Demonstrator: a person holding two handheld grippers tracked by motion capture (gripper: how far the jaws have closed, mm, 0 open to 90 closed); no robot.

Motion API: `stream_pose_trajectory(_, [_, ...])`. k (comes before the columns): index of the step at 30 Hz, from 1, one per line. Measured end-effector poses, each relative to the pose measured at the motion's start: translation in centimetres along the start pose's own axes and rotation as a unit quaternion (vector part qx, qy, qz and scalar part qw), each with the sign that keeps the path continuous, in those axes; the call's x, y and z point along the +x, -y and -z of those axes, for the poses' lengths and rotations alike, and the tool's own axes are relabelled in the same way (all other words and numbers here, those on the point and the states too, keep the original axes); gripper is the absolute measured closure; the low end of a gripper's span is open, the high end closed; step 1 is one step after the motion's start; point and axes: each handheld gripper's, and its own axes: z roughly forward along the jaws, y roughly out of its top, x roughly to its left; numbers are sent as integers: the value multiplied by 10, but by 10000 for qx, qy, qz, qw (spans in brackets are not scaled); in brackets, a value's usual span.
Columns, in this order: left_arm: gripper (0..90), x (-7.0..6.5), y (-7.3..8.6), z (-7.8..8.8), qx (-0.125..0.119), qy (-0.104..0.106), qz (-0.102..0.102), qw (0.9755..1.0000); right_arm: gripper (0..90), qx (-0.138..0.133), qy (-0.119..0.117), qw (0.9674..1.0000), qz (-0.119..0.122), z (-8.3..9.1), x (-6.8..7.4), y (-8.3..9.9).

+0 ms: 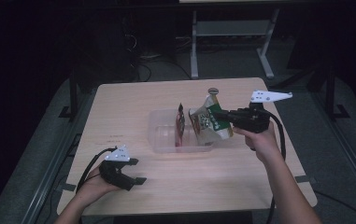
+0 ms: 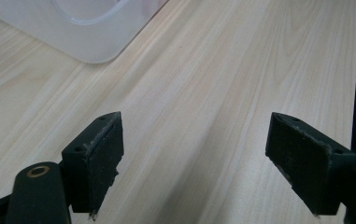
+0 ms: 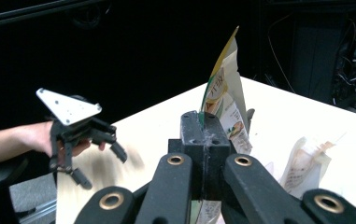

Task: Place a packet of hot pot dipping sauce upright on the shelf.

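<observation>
Nearest the high view's camera, the left claw (image 1: 136, 171) rests low over the near left part of the table (image 1: 133, 100), its jaws standing wide apart with nothing between them; the left gripper view shows bare wood grain between its two black pads (image 2: 104, 154).

Farther off, the right claw (image 1: 217, 113) is clamped tight on a snack pouch (image 1: 209, 122), a crumpled packet in white and cream with green print and a yellowish edge. The claw holds it by its side, upright and slightly tilted, over the right end of a clear plastic tray (image 1: 164, 145) that sits in the middle of the table. In the right gripper view the pouch (image 3: 225, 100) rises above the closed jaws, its thin edge pinched between them.

A second packet (image 1: 180, 126), red and dark, stands on edge inside the tray just left of the held pouch, close beside it. A pale packet (image 3: 305, 165) shows low at the right in the right gripper view.

Beyond the table's far edge stand the white legs of a frame (image 1: 194, 51) on a dark floor.
</observation>
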Motion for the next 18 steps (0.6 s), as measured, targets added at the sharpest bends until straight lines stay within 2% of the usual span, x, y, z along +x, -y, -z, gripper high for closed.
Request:
stream_pose_trajectory(1, [187,1,0,0,48,-5,-51,10000,900,-3,50,10000,-17,-2,-2,0])
stream_pose_trajectory(7, [186,1,0,1,56,4,-53,10000,900,-16,158,9998,-132,-16,-9,1])
stream_pose_trajectory(14, [185,2,0,0,94,16,-73,9999,900,79,330,9993,-150,-22,-12,5])
stream_pose_trajectory(18, [184,1,1,-2,136,44,-70,9999,900,152,343,9991,-191,-25,-14,10])
